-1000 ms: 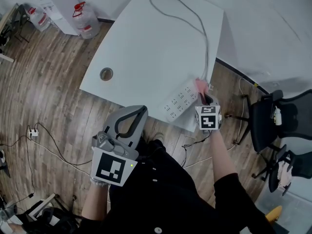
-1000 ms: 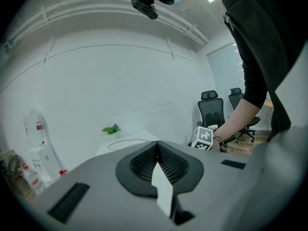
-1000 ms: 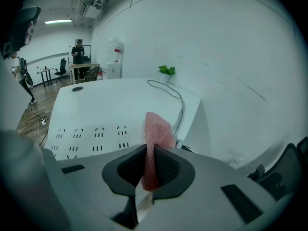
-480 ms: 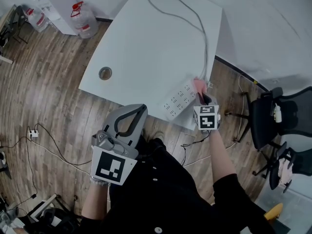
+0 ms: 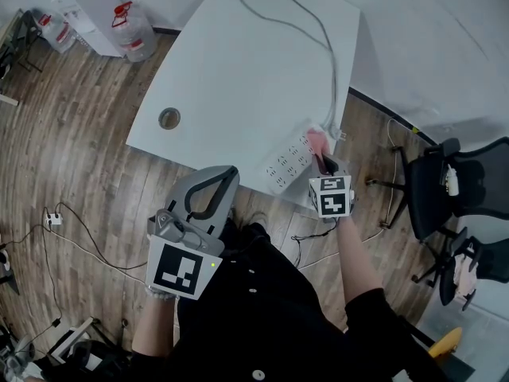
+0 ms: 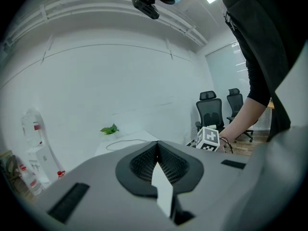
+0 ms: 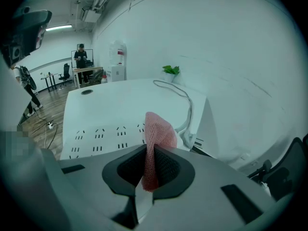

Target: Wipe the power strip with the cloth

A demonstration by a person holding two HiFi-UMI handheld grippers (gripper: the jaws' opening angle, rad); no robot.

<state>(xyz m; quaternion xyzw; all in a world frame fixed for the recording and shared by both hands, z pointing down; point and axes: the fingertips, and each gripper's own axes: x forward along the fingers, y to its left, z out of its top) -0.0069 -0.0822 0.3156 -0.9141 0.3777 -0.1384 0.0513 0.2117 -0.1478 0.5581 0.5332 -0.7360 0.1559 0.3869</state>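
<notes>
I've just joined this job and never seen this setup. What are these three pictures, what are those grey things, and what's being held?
There is no robot here: a person holds a two-jaw gripper in each hand. The head view looks down from the person's head. The other two views ride on the grippers and look along their jaws. On the white table lie a white power strip and its grey cable. The right gripper is shut on a pink cloth, at the strip's cable end. The left gripper is shut and empty, held off the table near the person's body.
</notes>
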